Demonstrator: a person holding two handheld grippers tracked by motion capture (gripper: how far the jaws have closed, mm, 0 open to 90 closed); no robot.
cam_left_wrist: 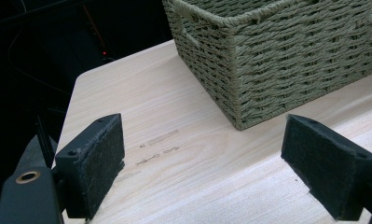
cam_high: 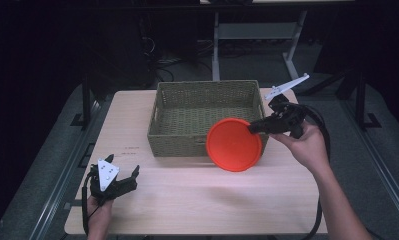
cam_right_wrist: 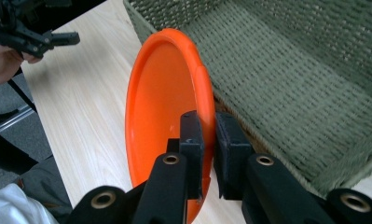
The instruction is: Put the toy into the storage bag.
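Basket (cam_high: 207, 116) of green wicker sits on the far middle of the counter (cam_high: 187, 200) in the high view, its woven floor bare. The orange plate (cam_high: 234, 144) stands tilted on edge at the basket's near right corner, overlapping the front wall and rim, and the right gripper (cam_high: 252, 127) is clamped on the plate's right rim, held in a hand just right of the basket. The left gripper (cam_high: 123, 176) rests well away from the basket, near the counter's near left corner, its jaws spread with nothing between them. A broad stretch of bare wood lies in front of the basket, and narrower strips run along its left and right sides. In the left gripper view, the gripper's (cam_left_wrist: 202, 158) two black pads stand wide apart over plain counter (cam_left_wrist: 141, 107), with the basket's corner (cam_left_wrist: 277, 56) ahead and the counter's left edge beyond. In the right gripper view, the gripper (cam_right_wrist: 207, 140) pinches the plate's rim (cam_right_wrist: 174, 93) between its pads; the basket (cam_right_wrist: 291, 93) lies just right of the plate, its inside bare, and open counter (cam_right_wrist: 90, 107) spreads to the left.
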